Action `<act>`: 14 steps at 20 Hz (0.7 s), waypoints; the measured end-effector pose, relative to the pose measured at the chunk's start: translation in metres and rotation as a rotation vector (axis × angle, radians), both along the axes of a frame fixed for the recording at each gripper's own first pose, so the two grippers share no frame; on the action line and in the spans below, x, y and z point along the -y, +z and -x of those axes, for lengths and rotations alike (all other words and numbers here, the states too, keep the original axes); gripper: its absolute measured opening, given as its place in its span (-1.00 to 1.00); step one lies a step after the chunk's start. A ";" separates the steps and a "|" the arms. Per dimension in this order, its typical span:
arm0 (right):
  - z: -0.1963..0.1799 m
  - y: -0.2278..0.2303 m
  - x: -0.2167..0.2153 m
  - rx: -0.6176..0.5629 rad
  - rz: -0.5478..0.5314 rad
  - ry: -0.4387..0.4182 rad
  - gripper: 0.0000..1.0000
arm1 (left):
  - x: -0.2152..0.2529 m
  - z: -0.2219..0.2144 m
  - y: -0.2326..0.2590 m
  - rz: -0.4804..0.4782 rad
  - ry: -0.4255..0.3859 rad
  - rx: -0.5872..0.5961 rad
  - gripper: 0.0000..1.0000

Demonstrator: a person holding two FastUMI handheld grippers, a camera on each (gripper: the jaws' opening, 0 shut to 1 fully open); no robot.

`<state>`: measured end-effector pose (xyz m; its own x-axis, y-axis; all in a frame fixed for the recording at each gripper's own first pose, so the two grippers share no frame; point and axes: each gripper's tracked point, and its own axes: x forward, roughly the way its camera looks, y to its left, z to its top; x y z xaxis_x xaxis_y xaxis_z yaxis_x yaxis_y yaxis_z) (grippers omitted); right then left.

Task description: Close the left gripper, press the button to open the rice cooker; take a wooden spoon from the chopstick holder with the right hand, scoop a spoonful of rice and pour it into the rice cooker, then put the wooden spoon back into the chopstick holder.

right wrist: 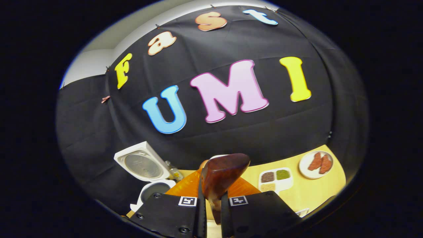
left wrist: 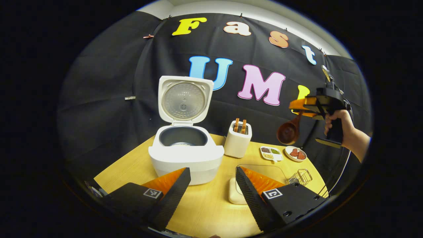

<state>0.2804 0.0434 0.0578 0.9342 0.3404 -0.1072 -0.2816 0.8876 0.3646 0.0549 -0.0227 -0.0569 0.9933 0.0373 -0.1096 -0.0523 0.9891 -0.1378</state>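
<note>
The white rice cooker (left wrist: 186, 155) stands on the wooden table with its lid (left wrist: 185, 99) raised and a little rice in its dark pot (left wrist: 182, 136). Right of it is the white chopstick holder (left wrist: 238, 140) with wooden handles sticking up. My left gripper (left wrist: 211, 188) hovers open in front of the cooker, nothing between its fingers. A hand holds my right gripper (left wrist: 297, 109) high at the right, shut on the wooden spoon (left wrist: 288, 132), whose bowl hangs down. In the right gripper view the spoon (right wrist: 223, 175) is pinched in that gripper (right wrist: 213, 205), with the cooker (right wrist: 148, 175) at lower left.
A clear container (left wrist: 264, 172) on a white base sits just ahead of my left gripper's right finger. A small wire basket (left wrist: 302, 177), a divided dish of grains (left wrist: 271, 152) (right wrist: 276, 178) and a plate of red pieces (left wrist: 295, 153) (right wrist: 316, 163) lie at the table's right.
</note>
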 end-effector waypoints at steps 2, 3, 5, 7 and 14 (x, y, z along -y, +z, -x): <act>0.001 -0.011 0.044 -0.012 0.007 -0.055 -0.58 | 0.015 -0.009 0.002 -0.001 -0.022 -0.004 0.91; 0.003 -0.017 0.062 -0.022 0.010 -0.077 -0.58 | 0.023 -0.012 0.002 -0.002 -0.029 -0.006 0.91; 0.007 -0.031 0.097 -0.041 0.015 -0.112 -0.65 | 0.035 -0.018 0.003 -0.007 -0.035 -0.012 0.91; 0.009 -0.048 0.127 -0.064 0.017 -0.148 -0.58 | 0.046 -0.021 0.002 -0.004 -0.036 -0.023 0.91; 0.011 -0.115 0.175 -0.185 -0.019 -0.202 -0.58 | 0.062 -0.021 0.000 0.001 0.015 -0.057 0.92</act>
<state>0.2690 -0.1321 -0.0570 0.9485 0.1531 -0.2773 -0.0272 0.9115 0.4103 0.0760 -0.0852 -0.0565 0.9848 0.0520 -0.1656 -0.0749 0.9880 -0.1350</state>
